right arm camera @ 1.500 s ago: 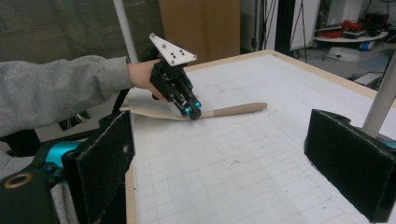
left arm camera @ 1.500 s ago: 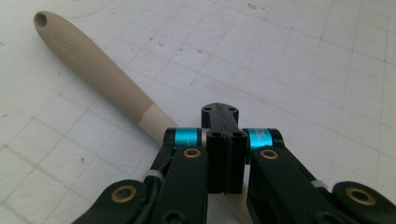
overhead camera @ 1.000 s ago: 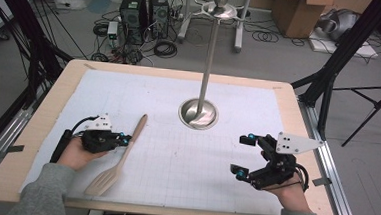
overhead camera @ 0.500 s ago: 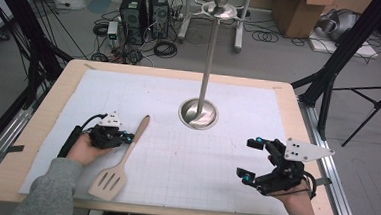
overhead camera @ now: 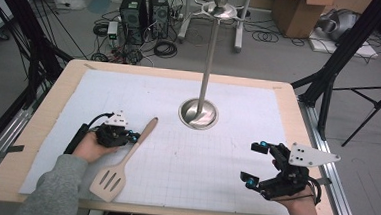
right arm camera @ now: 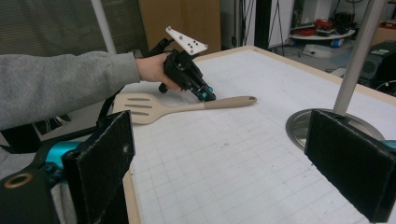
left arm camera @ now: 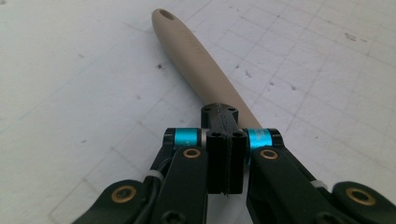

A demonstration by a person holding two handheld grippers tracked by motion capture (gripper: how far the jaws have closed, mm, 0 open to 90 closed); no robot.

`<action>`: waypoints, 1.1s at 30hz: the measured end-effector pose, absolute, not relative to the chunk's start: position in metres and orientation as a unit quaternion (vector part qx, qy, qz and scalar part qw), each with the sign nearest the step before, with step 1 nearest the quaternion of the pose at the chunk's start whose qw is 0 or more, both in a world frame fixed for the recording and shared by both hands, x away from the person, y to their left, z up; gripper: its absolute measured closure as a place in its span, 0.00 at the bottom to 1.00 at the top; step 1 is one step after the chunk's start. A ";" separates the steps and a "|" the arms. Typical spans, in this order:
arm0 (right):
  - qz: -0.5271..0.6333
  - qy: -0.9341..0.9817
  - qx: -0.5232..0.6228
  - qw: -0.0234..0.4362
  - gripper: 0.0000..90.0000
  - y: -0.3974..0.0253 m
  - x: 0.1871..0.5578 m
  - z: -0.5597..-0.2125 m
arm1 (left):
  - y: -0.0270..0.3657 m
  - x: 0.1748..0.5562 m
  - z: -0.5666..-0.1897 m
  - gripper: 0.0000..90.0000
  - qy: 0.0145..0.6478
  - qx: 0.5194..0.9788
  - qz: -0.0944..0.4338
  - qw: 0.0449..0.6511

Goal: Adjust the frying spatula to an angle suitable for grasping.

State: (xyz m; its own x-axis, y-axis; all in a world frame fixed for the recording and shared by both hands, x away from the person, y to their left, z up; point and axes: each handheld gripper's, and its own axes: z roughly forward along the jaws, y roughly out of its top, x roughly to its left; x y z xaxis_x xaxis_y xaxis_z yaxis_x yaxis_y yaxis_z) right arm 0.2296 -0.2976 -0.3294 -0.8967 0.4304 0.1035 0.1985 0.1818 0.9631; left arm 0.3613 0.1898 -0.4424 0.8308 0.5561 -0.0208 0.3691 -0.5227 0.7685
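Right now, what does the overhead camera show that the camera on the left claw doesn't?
The high view alone shows the spatula's slotted blade, the metal stand, the open right claw and the table's wooden rim. The left claw view alone shows, close up, the hanging hole at the handle's tip and the jaws pressed shut on the handle. Both show the left claw, the beige handle and the white gridded mat.

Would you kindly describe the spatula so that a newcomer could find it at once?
On the white gridded mat, look left of the tall metal stand with its round base. There lies a beige slotted spatula, its handle gripped by the left gripper. It is the one flat utensil on the mat.
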 end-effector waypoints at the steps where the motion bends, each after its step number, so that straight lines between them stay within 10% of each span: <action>1: 0.606 0.762 0.208 0.096 0.08 -0.298 0.229 -0.329 | 0.187 0.362 -0.442 1.00 0.263 0.867 0.115 0.407; 33: 0.610 0.762 0.200 0.087 0.08 -0.293 0.238 -0.330 | 0.169 0.326 -0.416 0.99 0.197 0.873 0.102 0.435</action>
State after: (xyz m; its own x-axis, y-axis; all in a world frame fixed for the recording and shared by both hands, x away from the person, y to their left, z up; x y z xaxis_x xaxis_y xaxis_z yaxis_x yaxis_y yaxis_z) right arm 0.2382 -0.2925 -0.3302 -0.9052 0.4102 0.1111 0.1985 0.1768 0.9640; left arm 0.3256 0.1689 -0.4161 0.9014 0.4329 0.0054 0.2563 -0.5436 0.7993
